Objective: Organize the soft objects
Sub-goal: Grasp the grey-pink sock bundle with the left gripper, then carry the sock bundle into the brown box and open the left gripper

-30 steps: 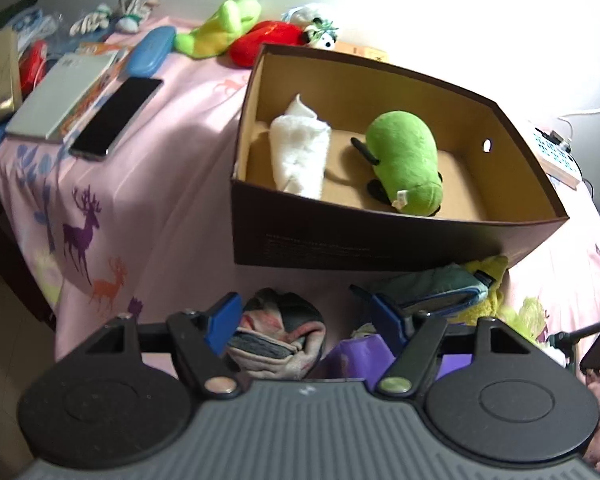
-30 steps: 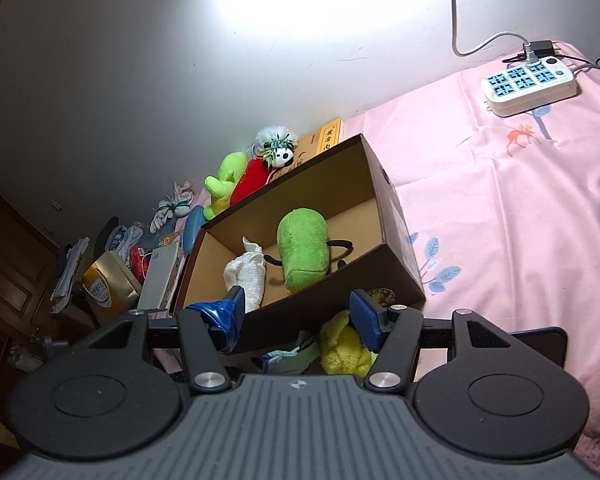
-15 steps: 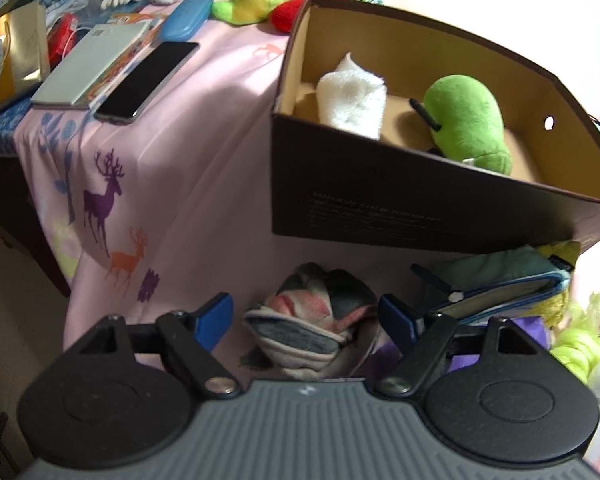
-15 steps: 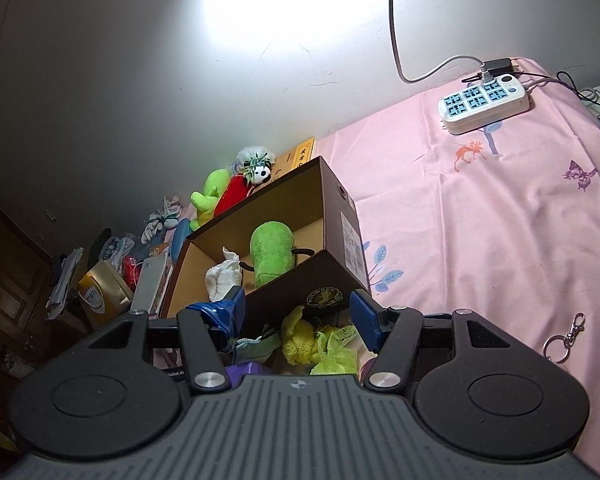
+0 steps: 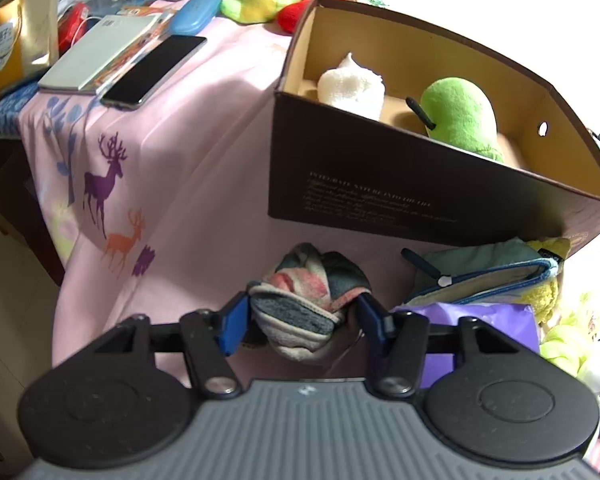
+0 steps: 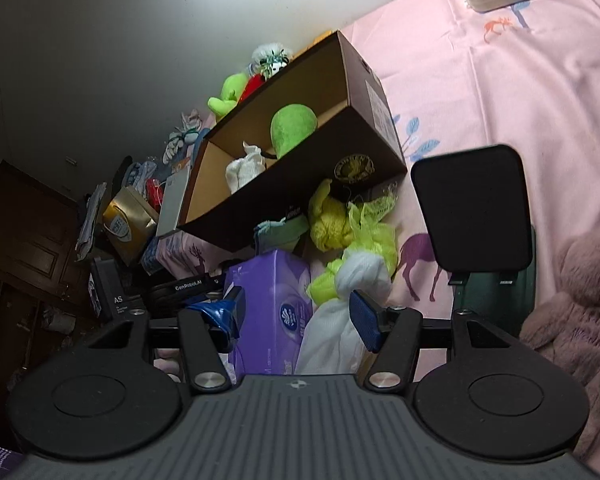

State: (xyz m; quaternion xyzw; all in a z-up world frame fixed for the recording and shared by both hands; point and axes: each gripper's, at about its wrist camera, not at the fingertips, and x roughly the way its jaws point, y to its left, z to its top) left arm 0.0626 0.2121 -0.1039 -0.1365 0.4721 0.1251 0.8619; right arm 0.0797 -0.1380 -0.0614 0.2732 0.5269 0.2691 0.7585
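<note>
A rolled sock bundle, grey, pink and white, lies on the pink cloth in front of the brown cardboard box. My left gripper is closing around it, and both blue pads touch its sides. Inside the box are a white rolled towel and a green plush. My right gripper stands open above a purple tissue pack and a white and yellow mesh cloth, holding nothing. The box lies further ahead of it.
A teal pouch lies right of the socks. A phone, a notebook and a gold bag crowd the far left, where the cloth drops off the edge. A black stand and a pink plush sit on the right.
My left gripper came down over the sock bundle and its jaws narrowed onto it. My right gripper dropped towards the pile in front of the box, still open.
</note>
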